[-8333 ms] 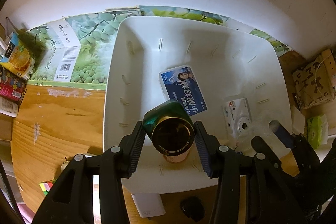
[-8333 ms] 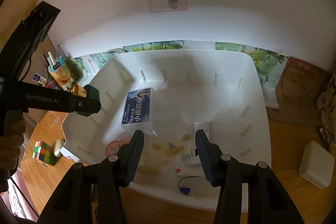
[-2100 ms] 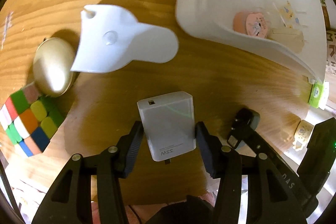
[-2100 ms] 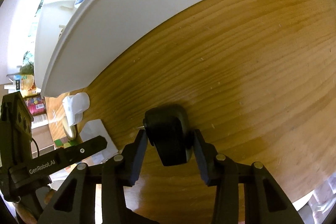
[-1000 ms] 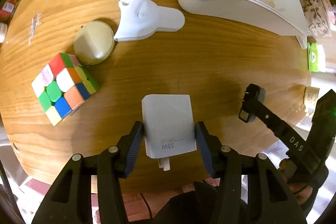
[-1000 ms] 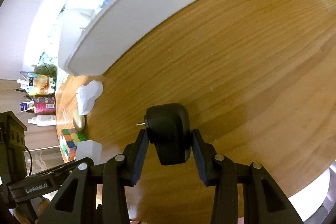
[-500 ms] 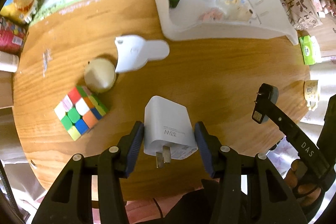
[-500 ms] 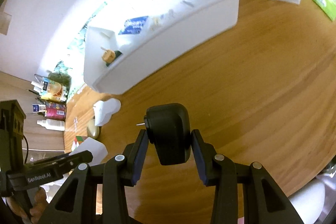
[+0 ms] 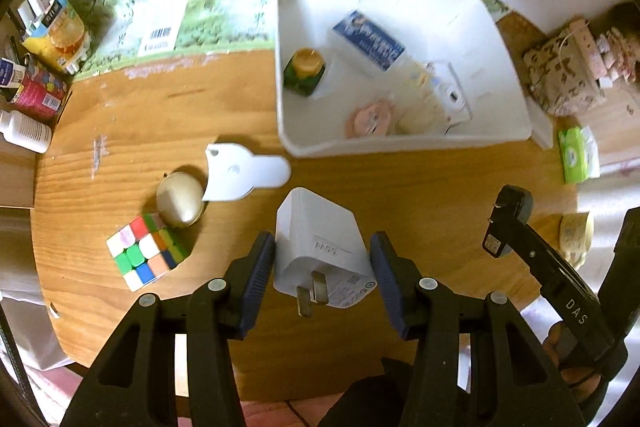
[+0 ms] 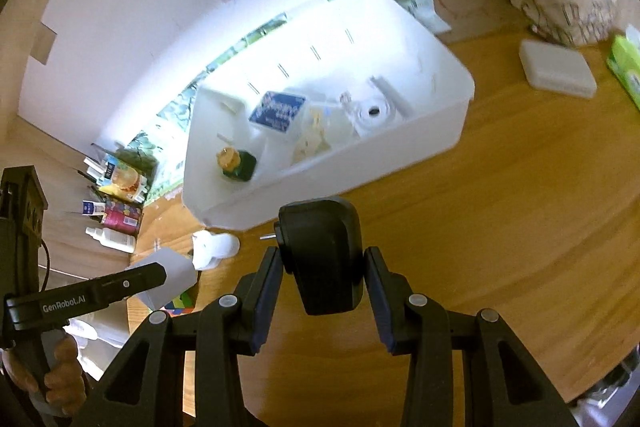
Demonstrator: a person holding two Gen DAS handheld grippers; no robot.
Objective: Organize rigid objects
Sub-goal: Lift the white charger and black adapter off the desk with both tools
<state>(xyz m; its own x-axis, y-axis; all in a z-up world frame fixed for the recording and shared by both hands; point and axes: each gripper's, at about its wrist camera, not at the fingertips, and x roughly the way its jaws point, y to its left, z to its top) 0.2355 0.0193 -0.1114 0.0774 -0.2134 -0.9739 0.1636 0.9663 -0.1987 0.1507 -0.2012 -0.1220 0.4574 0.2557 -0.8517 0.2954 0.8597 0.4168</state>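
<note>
Clutter in the white bin (image 9: 404, 143) blurs together, while each hand-held gripper clamps a charger, white (image 9: 320, 247) left, black (image 10: 322, 251) right.

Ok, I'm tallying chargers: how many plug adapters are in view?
2: a white 33W adapter in the left gripper, a black adapter in the right gripper. The bin's clutter may hide more.

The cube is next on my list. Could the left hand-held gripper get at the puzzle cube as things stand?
Probably not yet: the left hand-held gripper is shut on the white charger. The puzzle cube sits uncovered on the table, though beside the gold egg-shaped object.
</note>
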